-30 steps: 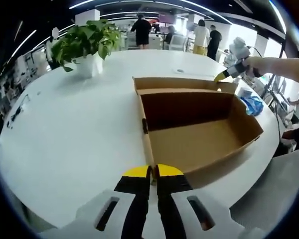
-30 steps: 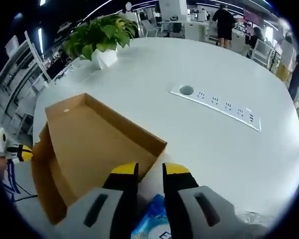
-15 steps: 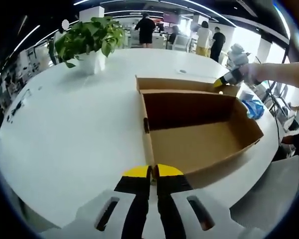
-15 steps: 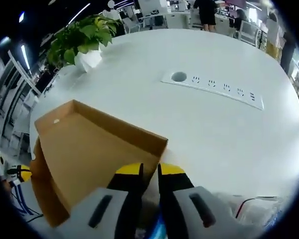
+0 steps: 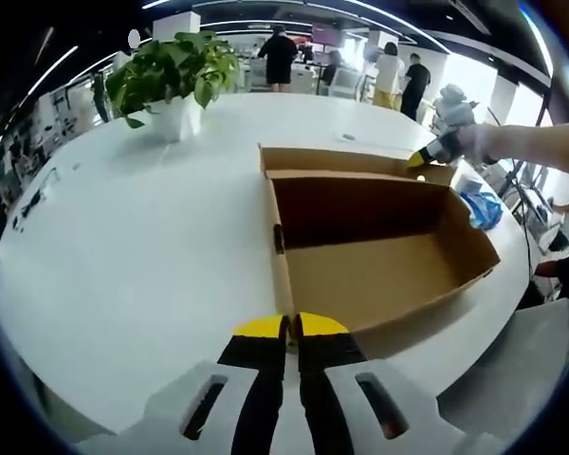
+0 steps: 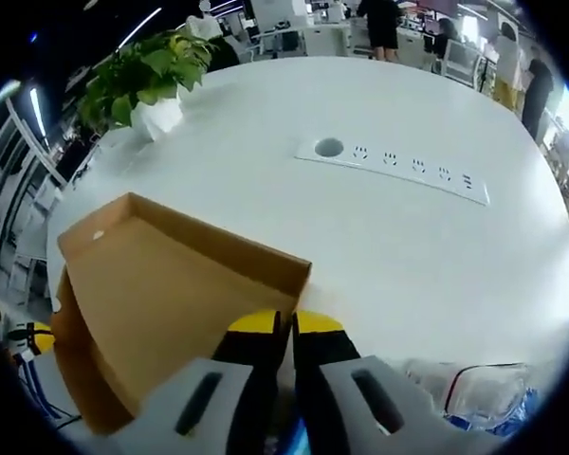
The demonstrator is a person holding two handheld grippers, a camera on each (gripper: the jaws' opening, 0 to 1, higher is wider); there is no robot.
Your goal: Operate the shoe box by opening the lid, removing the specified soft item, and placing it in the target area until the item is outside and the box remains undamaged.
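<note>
The brown cardboard shoe box (image 5: 379, 270) lies open on the round white table (image 5: 142, 246), and its inside is bare. Its lid (image 6: 161, 284) lies back flat behind it. My left gripper (image 5: 292, 327) is shut on the near end of the box's left wall. Beside the far right corner, my right gripper (image 5: 423, 157) shows with a person's hand around it. In the right gripper view, the right gripper (image 6: 286, 327) is shut at the lid's corner, seemingly on its rim. A soft blue packet (image 5: 482, 202) lies on the table just right of the box.
A potted green plant (image 5: 171, 71) stands at the back left of the table. A white power strip (image 6: 398, 166) is set into the tabletop beyond the lid. A clear plastic bag (image 6: 474, 398) lies near the table's edge. Several people stand in the office behind.
My right gripper's jaws have closed from open to shut at the lid's corner, and the blue packet has dropped out from between them. The left gripper and the box have stayed put.
</note>
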